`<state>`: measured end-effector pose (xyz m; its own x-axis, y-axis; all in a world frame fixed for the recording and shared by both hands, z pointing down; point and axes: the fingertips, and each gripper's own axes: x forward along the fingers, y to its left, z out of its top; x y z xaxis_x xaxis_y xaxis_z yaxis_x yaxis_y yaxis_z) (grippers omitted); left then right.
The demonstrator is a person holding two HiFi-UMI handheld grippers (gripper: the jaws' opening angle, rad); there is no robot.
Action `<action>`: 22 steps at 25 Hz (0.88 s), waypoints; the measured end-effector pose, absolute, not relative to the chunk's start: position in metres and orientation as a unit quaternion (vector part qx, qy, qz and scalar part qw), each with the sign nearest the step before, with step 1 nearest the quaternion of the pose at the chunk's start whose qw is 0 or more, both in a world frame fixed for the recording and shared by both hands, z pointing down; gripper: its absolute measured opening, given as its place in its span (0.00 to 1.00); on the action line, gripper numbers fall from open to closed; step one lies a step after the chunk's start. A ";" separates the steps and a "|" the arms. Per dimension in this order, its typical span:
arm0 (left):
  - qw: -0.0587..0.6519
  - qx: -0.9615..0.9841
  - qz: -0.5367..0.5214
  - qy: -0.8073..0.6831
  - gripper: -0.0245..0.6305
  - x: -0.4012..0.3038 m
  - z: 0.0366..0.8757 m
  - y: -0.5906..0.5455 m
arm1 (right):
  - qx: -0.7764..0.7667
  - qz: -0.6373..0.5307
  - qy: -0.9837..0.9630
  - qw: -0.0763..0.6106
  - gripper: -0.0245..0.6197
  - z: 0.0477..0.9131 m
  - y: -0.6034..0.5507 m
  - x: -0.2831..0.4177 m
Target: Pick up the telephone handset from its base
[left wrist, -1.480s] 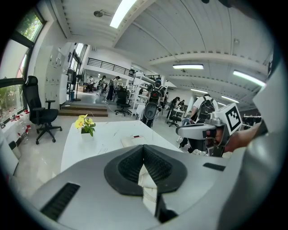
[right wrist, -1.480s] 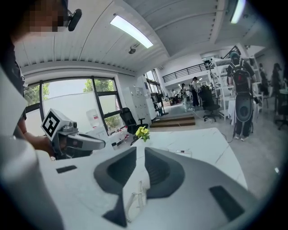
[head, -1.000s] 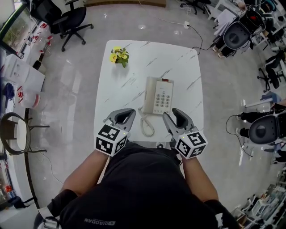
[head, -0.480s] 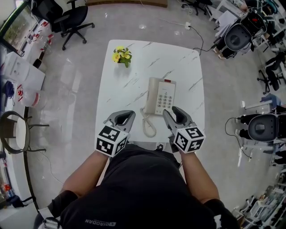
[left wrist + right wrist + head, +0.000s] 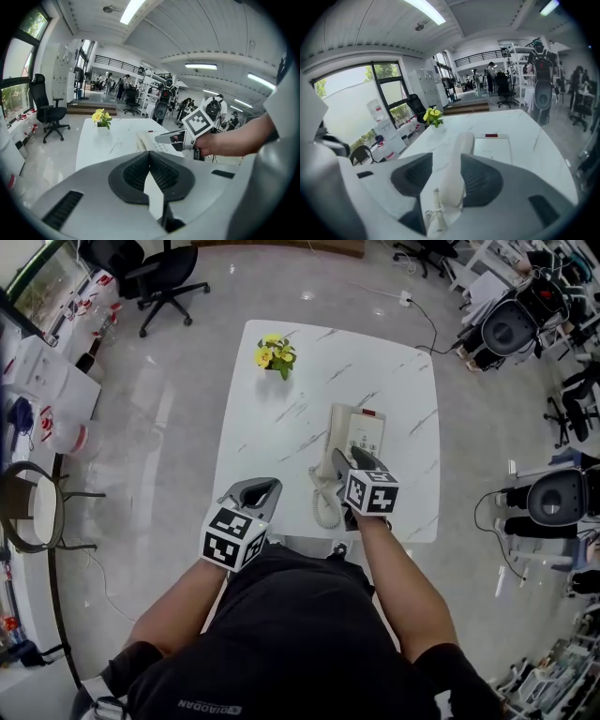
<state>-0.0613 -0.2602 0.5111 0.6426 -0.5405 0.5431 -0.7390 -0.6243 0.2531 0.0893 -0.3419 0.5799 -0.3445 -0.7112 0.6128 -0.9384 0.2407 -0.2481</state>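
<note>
Right claw (image 5: 446,155): jaws apart, straddling the handset (image 5: 454,183), one pad on either side. A gap shows at the left pad. The right pad sits at or against the plastic, and I cannot tell which. No squeeze yet, by my reading.

The handset lies on the left side of the base (image 5: 502,149) and runs lengthwise away from the claw. The jaws therefore cross its narrow width, the sensible way to take it.

The coiled cord (image 5: 432,206) leaves the handset's near end, directly under the claw. It will trail on a lift and could tug the base if the lift is quick.

Left claw (image 5: 262,487): jaws together, nothing in them. It hovers at the near table edge, well off to the right claw's left, apparently kept out of the way.

Past the right claw's tips is bare marble table (image 5: 534,126). Yellow flowers (image 5: 433,115) stand ahead and to the left at the far end, well apart from the phone.

Next, as I judge it: close on the handset, then raise it straight off the base.
</note>
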 end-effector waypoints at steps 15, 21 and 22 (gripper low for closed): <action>0.250 0.862 0.219 -0.384 0.04 -0.107 0.520 -0.261 | 0.574 0.343 -0.698 0.255 0.40 0.644 -0.389 0.090; 0.255 0.858 0.218 -0.389 0.04 -0.113 0.523 -0.265 | 0.578 0.356 -0.683 0.271 0.40 0.658 -0.399 0.090; 0.255 0.858 0.217 -0.389 0.04 -0.114 0.523 -0.266 | 0.579 0.356 -0.681 0.273 0.40 0.658 -0.399 0.090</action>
